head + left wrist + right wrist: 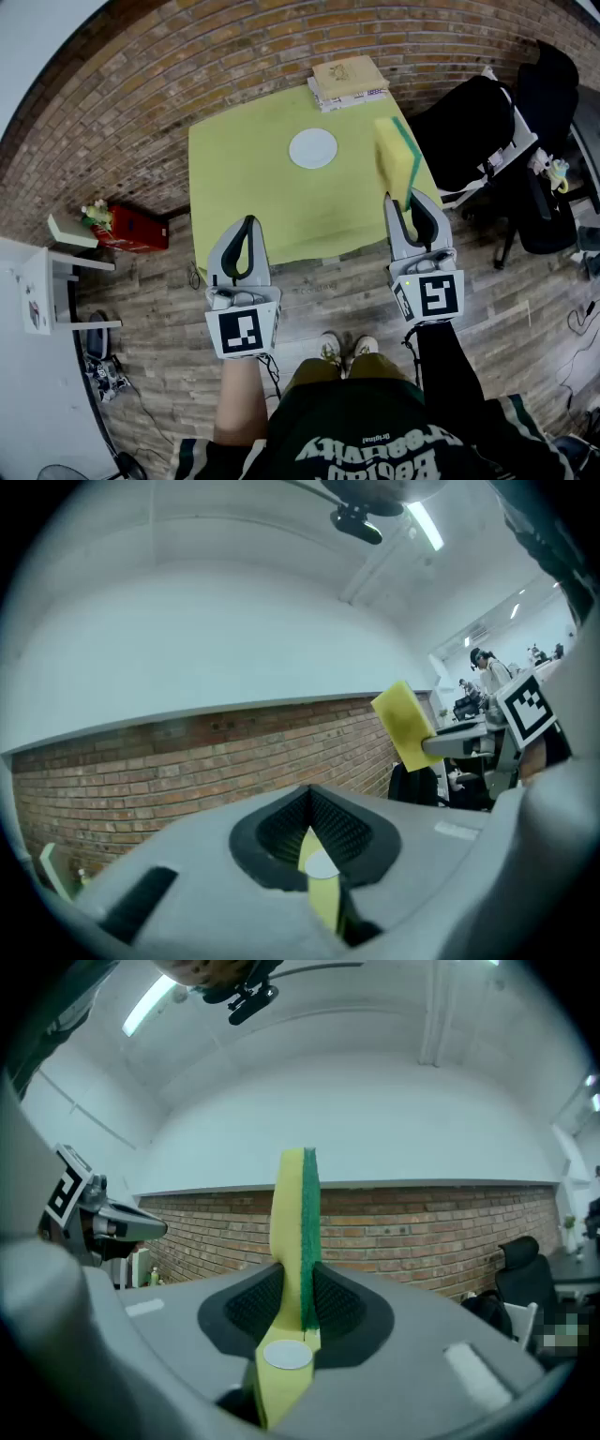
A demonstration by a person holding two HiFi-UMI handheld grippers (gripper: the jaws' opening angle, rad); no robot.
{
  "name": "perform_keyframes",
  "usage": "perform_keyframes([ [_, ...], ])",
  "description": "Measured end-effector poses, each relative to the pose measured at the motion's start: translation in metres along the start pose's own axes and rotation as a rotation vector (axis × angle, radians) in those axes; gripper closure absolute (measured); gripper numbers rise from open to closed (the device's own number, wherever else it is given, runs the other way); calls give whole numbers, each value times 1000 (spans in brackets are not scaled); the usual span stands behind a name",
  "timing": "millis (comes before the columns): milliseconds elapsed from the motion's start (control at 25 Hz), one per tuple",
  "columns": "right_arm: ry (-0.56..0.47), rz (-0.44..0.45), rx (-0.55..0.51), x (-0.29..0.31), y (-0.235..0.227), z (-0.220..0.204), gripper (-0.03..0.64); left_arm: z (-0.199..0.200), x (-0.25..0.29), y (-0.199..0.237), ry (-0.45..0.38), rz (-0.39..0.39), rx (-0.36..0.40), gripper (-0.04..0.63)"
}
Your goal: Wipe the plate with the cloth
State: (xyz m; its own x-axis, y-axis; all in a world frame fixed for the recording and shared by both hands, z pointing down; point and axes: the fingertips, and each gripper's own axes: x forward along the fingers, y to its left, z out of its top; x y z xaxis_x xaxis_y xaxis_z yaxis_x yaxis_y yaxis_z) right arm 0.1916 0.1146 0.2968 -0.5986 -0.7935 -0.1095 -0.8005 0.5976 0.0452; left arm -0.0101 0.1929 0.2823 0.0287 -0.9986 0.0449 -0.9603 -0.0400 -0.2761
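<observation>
A small white plate [312,148] lies near the far middle of a table under a yellow-green tablecloth [234,197]. My right gripper [410,202] is shut on a yellow sponge with a green scouring side [396,155], held upright in the air at the table's right edge, right of the plate. The right gripper view shows the sponge [295,1222] clamped between the pads, with the plate [287,1355] far below. My left gripper [247,223] hangs over the table's front edge, shut and empty. The left gripper view catches the plate [322,862] through the slit between its jaws.
A stack of books [349,81] lies at the table's far edge. A black office chair [469,131] stands to the right, a red box [131,228] and a white shelf [47,291] to the left. A brick wall runs behind the table.
</observation>
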Motion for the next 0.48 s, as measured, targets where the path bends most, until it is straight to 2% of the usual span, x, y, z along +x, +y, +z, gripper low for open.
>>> perform_keyframes([
  [200,-28,-1,-17,-47,36,36,512,42,-66,9,-79,31,-19,588],
  [480,-52,-14,-46,-112,95,68,512,57,-149,11,-129,3,-36,588],
])
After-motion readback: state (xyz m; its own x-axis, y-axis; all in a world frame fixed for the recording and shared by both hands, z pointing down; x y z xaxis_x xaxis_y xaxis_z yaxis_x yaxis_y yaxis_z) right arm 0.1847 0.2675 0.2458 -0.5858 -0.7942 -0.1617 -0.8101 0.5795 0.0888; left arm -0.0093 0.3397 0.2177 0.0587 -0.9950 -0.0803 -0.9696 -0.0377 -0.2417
